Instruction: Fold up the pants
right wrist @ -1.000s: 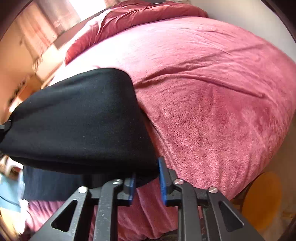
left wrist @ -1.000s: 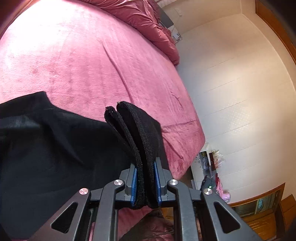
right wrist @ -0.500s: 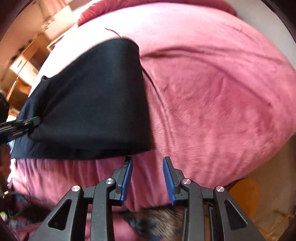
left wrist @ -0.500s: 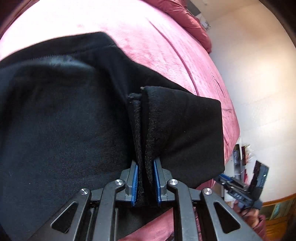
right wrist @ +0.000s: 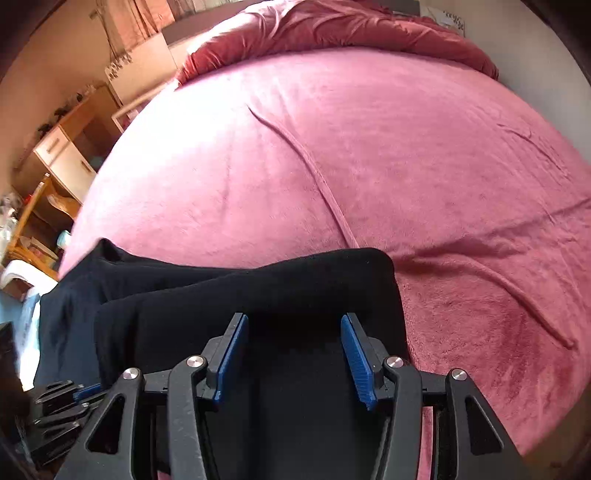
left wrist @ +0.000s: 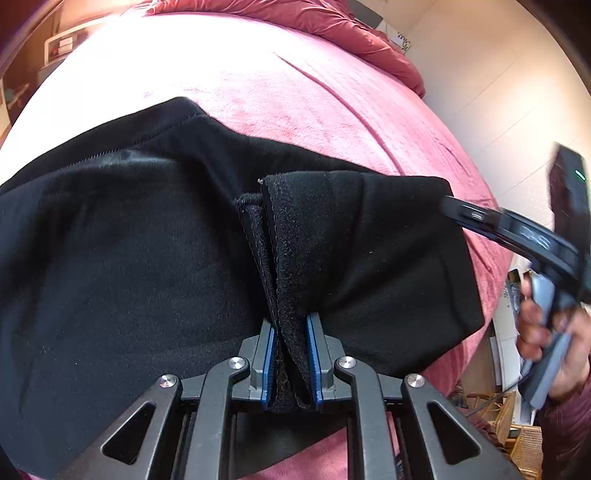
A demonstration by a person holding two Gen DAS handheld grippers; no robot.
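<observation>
The black pants [left wrist: 147, 258] lie folded on the near part of the bed [left wrist: 295, 96], over its pink blanket. The left gripper [left wrist: 290, 354] has its jaws clenched on a bunched hem of the pants. The right gripper [right wrist: 291, 354] hangs over the right end of the pants; its jaws have just been opening and now stand released, grasping nothing. In the left wrist view a hand [left wrist: 546, 332] holds that gripper's handle at the right.

A home bedroom: a wide bed [right wrist: 369, 147] under a pink plush blanket, a bunched red duvet [right wrist: 332, 33] at its head, wooden drawers [right wrist: 66, 155] alongside.
</observation>
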